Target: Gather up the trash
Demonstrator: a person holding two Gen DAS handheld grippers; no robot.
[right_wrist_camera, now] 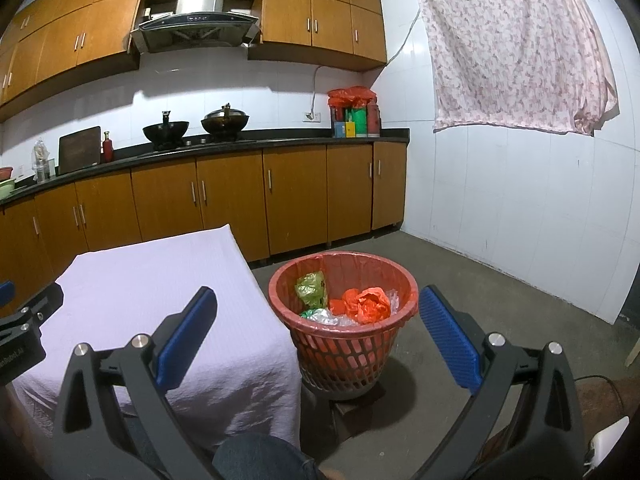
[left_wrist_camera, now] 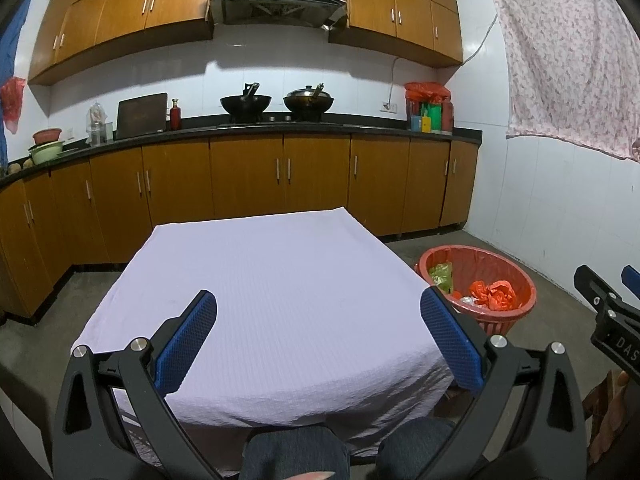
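Left wrist view looks across a table (left_wrist_camera: 280, 300) draped in a pale lilac cloth (left_wrist_camera: 256, 264), with the left gripper (left_wrist_camera: 318, 340) held above the table's near edge. Its jaws stand wide apart and grip nothing; the blue pads (left_wrist_camera: 186, 344) frame bare cloth. Just beyond the table's right edge, on the concrete floor, stands a red waste basket (left_wrist_camera: 516, 312) lined with a red bag. Part of the right gripper shows at the far right of this view.

From the right wrist view, the right gripper (right_wrist_camera: 318, 336) hangs over the table's right near corner and the gap beside it, jaws likewise spread wide and holding nothing. The waste basket (right_wrist_camera: 344, 352) sits between its blue pads (right_wrist_camera: 448, 336), close against the draped right edge of the table. Inside the basket lie the trash items: a crumpled orange-red plastic bag (right_wrist_camera: 370, 304), a green wrapper (right_wrist_camera: 312, 290) against the far left wall, and clear crinkled plastic (right_wrist_camera: 328, 318) toward the front.

Behind the table runs a dark counter (left_wrist_camera: 280, 126) over brown cabinets, carrying two woks (left_wrist_camera: 276, 102) on the stove. A flowered pink sheet (right_wrist_camera: 516, 48) hangs on the white tiled wall to the right.
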